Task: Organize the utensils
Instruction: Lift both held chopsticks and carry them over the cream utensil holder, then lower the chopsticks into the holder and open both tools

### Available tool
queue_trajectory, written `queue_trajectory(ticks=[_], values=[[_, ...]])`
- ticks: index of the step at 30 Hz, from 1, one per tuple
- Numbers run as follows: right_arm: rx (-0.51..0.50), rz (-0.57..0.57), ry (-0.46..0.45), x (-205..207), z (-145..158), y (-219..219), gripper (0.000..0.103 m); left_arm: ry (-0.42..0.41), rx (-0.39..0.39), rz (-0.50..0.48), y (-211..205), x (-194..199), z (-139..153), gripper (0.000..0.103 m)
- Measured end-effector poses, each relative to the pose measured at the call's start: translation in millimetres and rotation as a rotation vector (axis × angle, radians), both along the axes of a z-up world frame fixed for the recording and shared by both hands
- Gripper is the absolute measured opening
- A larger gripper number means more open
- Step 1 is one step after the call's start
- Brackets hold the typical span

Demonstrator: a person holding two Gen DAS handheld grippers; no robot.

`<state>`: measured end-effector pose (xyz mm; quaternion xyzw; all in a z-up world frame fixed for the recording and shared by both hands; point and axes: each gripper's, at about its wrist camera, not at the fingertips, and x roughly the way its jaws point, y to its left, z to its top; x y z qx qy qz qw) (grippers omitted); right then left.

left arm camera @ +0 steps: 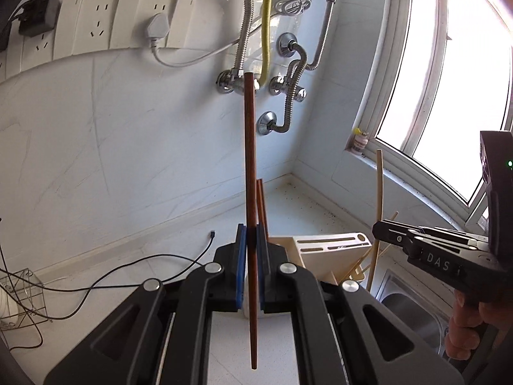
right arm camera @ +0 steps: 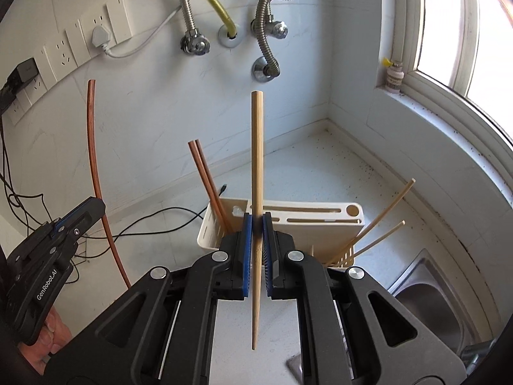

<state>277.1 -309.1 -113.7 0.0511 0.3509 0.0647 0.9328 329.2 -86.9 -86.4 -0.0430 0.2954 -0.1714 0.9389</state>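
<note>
In the left wrist view, the left tongs point(left arm camera: 253, 250) are clamped on a dark chopstick point(left arm camera: 250, 173) held upright above the bench point(left arm camera: 179, 234), before a cream holder point(left arm camera: 333, 250). In the right wrist view, the right tongs point(right arm camera: 257, 240) pinch a pale chopstick point(right arm camera: 257, 160) upright over that holder point(right arm camera: 307, 221), where two dark chopsticks point(right arm camera: 208, 183) lean at its left end and two pale ones point(right arm camera: 378, 224) at its right.

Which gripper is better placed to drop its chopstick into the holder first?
Roughly even; slight edge right. The right gripper holds its pale chopstick centred before the holder; the left gripper aims left of it.
</note>
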Motion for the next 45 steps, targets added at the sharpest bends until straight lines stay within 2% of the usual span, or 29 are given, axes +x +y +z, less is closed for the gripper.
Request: queue_trajectory(ticks=[3, 6, 21, 27, 31, 37, 45], values=[[-0.005, -0.005, -0.046, 3.2, 2.4, -9.1, 0.006, -0.037, -0.029, -0.018, -8.5, 8.2, 8.1, 0.006], [0.01, -0.017, -0.045, 11.1, 1.3, -21.6, 0.006, -0.069, -0.063, -0.044, -15.7, 15.5, 14.9, 0.006], [0.045, -0.048, -0.124, 43.9, -2.9, -64.4, 0.006, -0.165, -0.071, -0.101, -53.5, 47.9, 17.8, 0.006], [0.019, -0.084, -0.186, 52.7, -12.3, -75.6, 0.006, -0.169, -0.063, -0.101, -62.9, 61.5, 5.7, 0.006], [0.044, -0.083, -0.213, 55.5, -21.1, -84.9, 0.006, -0.167, -0.063, -0.089, -63.3, 65.6, -4.0, 0.006], [0.069, -0.096, -0.231, 55.3, -42.1, -95.4, 0.006, -0.194, -0.057, -0.062, -63.4, 59.0, -17.5, 0.006], [0.081, -0.103, -0.248, 50.1, -53.5, -96.0, 0.006, -0.167, -0.049, -0.068, -65.3, 59.3, -44.2, 0.006]])
